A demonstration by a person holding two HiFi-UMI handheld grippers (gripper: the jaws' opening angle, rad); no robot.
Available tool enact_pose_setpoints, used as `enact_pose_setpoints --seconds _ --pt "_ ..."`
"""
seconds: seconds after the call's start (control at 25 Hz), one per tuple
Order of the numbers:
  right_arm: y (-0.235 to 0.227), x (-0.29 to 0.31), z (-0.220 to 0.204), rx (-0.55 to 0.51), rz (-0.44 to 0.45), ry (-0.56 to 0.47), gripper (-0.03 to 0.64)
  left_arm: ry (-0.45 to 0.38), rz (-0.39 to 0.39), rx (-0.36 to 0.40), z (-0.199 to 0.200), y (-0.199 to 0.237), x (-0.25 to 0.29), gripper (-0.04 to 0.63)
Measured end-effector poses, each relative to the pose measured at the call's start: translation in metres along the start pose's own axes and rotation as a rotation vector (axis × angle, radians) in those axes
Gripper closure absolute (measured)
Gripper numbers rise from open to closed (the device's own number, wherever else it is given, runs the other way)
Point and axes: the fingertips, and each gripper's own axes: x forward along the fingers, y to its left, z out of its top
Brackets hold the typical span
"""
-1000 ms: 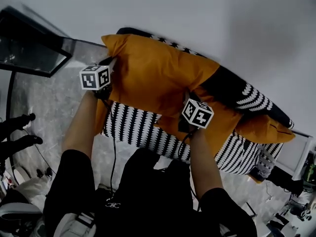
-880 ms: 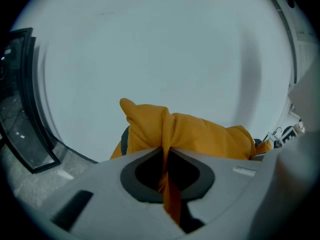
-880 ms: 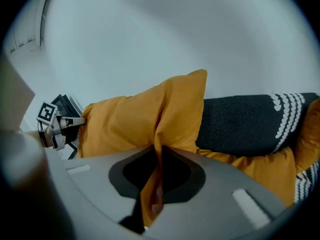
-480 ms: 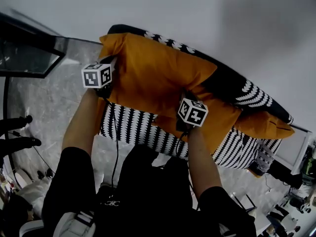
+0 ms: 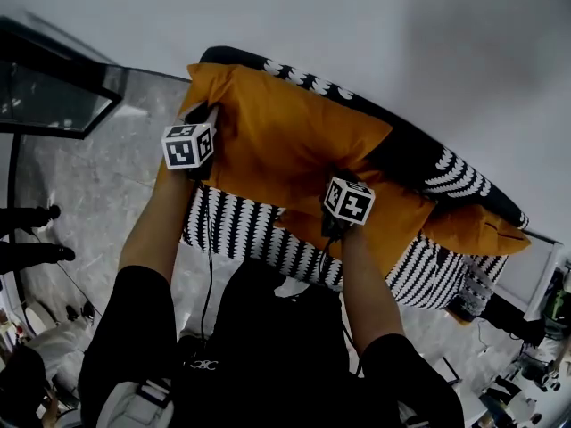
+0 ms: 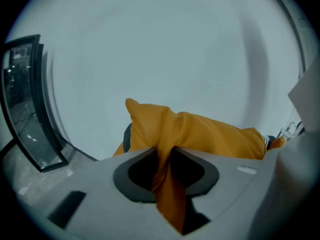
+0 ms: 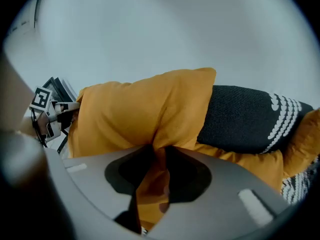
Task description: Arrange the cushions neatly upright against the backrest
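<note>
A large orange cushion (image 5: 285,150) stands against the black backrest (image 5: 419,154) of a black-and-white patterned sofa (image 5: 259,230). My left gripper (image 5: 207,116) is at the cushion's upper left corner. In the left gripper view a fold of the cushion (image 6: 200,131) runs between the jaws of the left gripper (image 6: 165,151), pinched at the tips. My right gripper (image 5: 335,175) is at the cushion's lower right edge, and its jaws (image 7: 159,151) pinch a fold of the orange cushion (image 7: 140,114) too. Both pairs of jaws have just been opening, with fabric still between them.
A second orange cushion (image 5: 401,212) lies on the seat to the right, and a third (image 5: 477,226) sits at the sofa's far end. A dark-framed glass panel (image 5: 53,96) stands at the left. Clutter fills the floor at the lower right (image 5: 526,364).
Both hands have sunk a little with the cushion, which now rests lower against the backrest. The left gripper's marker cube has shifted slightly right.
</note>
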Motion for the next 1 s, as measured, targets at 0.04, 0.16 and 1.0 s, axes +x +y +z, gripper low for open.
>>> enact_pose_setpoints --seconds 0.04,0.16,1.0 --pt "-0.002 -0.005 0.001 0.010 -0.001 -0.008 0.497 -0.008 0.024 0.011 0.002 0.001 -0.005 0.491" --pt "-0.012 -0.020 0.007 0.039 -0.016 -0.044 0.443 -0.041 0.065 -0.003 0.017 0.000 -0.020 0.404" --pt "-0.009 -0.246 0.085 -0.135 0.097 -0.448 0.609 -0.119 0.061 0.074 0.053 -0.243 -0.196 0.588"
